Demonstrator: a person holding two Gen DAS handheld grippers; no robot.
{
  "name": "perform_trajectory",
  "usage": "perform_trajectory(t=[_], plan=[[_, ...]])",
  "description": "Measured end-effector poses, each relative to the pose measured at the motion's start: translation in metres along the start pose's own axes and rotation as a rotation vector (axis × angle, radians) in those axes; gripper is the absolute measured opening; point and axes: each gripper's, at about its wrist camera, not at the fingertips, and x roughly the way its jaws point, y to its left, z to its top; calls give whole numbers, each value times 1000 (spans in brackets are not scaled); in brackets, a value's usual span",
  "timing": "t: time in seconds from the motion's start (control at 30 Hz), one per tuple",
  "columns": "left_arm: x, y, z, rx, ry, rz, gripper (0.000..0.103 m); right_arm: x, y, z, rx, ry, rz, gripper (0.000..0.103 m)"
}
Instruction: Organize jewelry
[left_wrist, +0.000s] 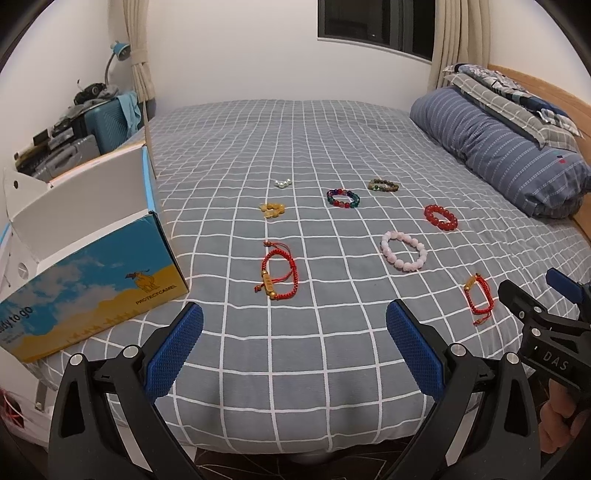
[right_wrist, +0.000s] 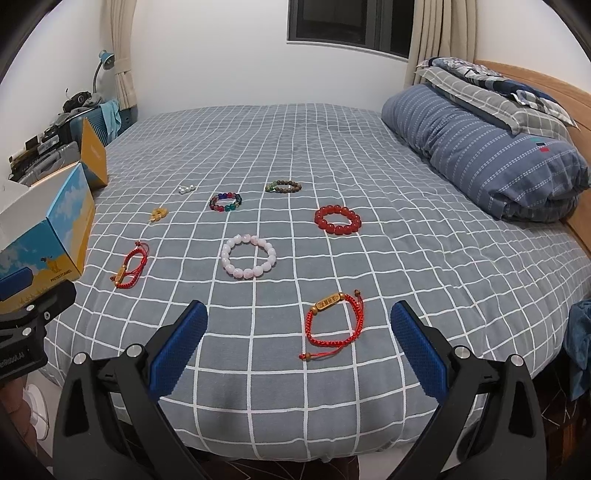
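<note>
Several bracelets lie on a grey checked bed (left_wrist: 332, 350). A red cord bracelet (left_wrist: 279, 271) lies just ahead of my open, empty left gripper (left_wrist: 294, 321). A second red cord bracelet (right_wrist: 334, 323) lies between the tips of my open, empty right gripper (right_wrist: 299, 321). Farther out lie a pink bead bracelet (right_wrist: 248, 256), a red bead bracelet (right_wrist: 338, 219), a multicoloured one (right_wrist: 225, 202), a brown one (right_wrist: 283, 185), a yellow piece (right_wrist: 159, 214) and a white piece (right_wrist: 186, 189). An open blue and yellow box (left_wrist: 88, 273) stands at the left.
Rolled blue bedding (right_wrist: 491, 155) and pillows lie at the right by a wooden headboard (right_wrist: 554, 85). Suitcases and clutter (left_wrist: 74, 125) stand at the far left beside the bed. The bed's front edge is just below both grippers.
</note>
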Motion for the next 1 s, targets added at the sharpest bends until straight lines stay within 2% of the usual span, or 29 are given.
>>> perform_trajectory(t=[1.0], plan=[[-1, -4, 3, 10, 7, -11, 97, 1, -4, 3, 13, 0, 0, 96]])
